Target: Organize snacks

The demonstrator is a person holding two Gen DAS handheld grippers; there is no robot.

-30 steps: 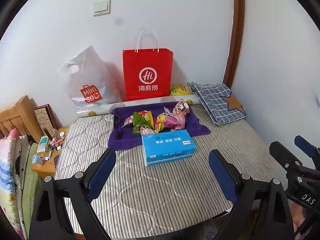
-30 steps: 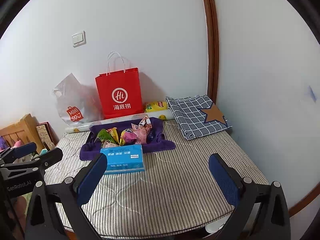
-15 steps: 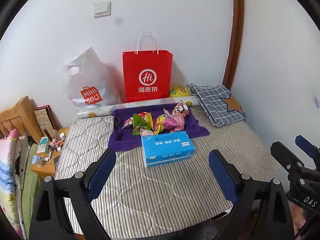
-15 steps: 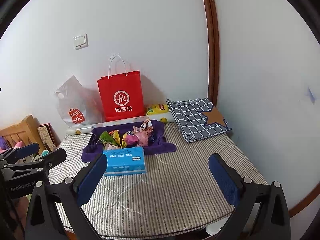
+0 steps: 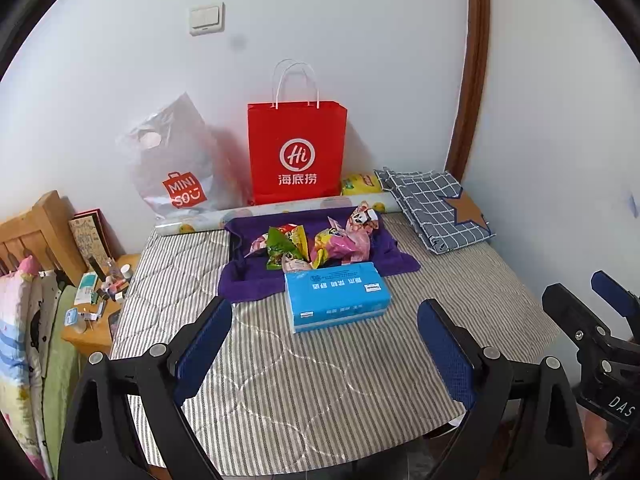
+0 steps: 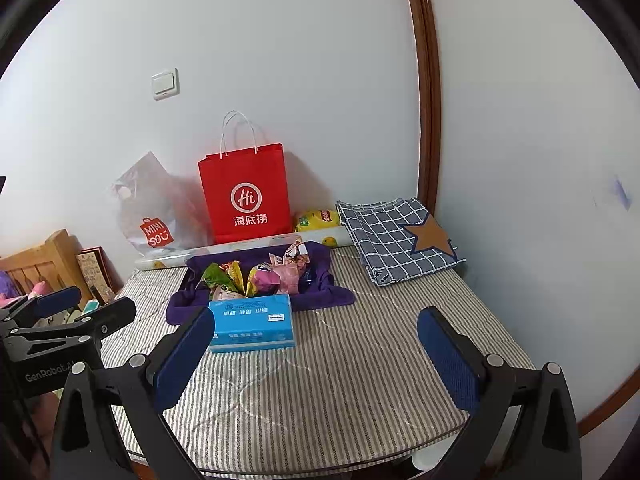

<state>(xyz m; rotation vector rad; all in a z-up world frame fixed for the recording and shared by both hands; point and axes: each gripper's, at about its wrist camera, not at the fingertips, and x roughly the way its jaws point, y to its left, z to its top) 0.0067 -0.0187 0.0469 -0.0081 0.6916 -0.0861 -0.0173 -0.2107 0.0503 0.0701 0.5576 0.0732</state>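
Home bedroom: wooden headboard [image 5: 36, 228], cluttered nightstand [image 5: 94, 320], bedding [image 5: 24, 340].

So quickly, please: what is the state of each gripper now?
Left gripper: open, holding nothing.
Right gripper: open, holding nothing.

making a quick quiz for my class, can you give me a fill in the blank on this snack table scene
1. The snack packets lie on a ____ cloth.
2. The tissue pack in front of them is ____.
3. The paper bag standing by the wall is ____.
4. The jaws of the left gripper and right gripper are ____.

Missing words: purple; blue; red; open
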